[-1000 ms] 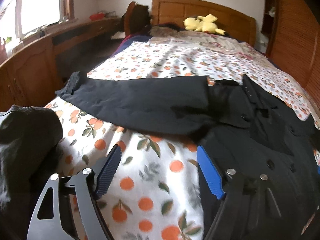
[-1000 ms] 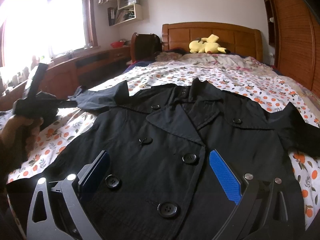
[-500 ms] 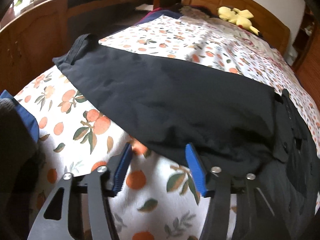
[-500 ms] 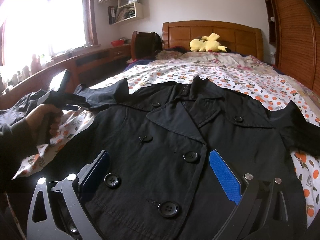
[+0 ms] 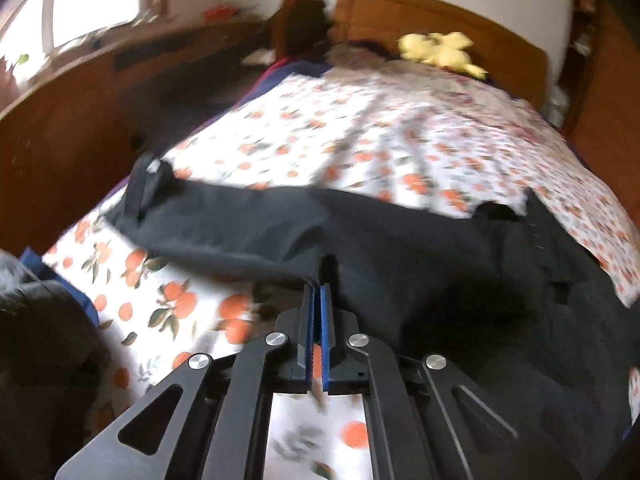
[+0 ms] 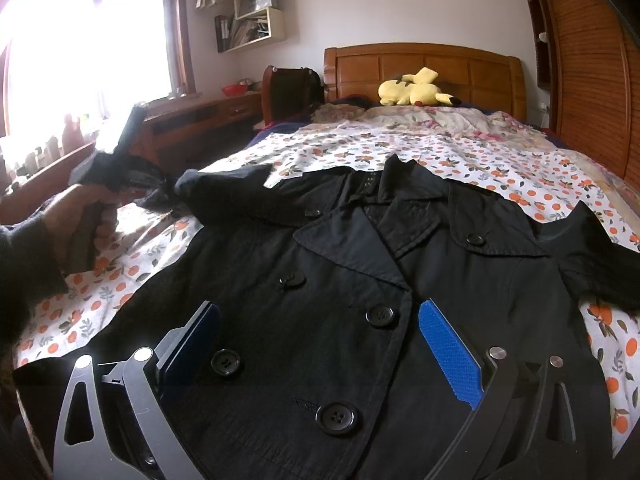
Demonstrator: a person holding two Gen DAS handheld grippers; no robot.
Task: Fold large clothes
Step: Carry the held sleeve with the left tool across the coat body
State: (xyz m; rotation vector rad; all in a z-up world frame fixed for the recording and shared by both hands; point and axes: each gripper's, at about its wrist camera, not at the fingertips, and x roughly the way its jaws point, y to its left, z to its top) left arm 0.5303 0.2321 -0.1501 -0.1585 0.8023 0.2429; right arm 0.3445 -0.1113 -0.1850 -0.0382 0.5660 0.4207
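A black double-breasted coat (image 6: 360, 280) lies face up on the bed, collar toward the headboard. Its left sleeve (image 5: 248, 224) stretches out to the left across the orange-print sheet. My left gripper (image 5: 320, 292) is shut on the near edge of that sleeve; in the right wrist view it (image 6: 160, 190) holds the bunched sleeve lifted off the bed. My right gripper (image 6: 316, 328) is open and empty, low over the coat's buttoned front. The coat's other sleeve (image 6: 592, 256) lies out to the right.
The bed has an orange-print sheet (image 6: 500, 160) and a wooden headboard (image 6: 424, 68) with a yellow plush toy (image 6: 412, 90). A wooden desk (image 6: 200, 116) runs along the left under the window. A wooden wardrobe (image 6: 592, 72) stands right.
My left gripper moved in to the sleeve's near edge, closed on it and lifted it. The right gripper stayed open over the coat front.
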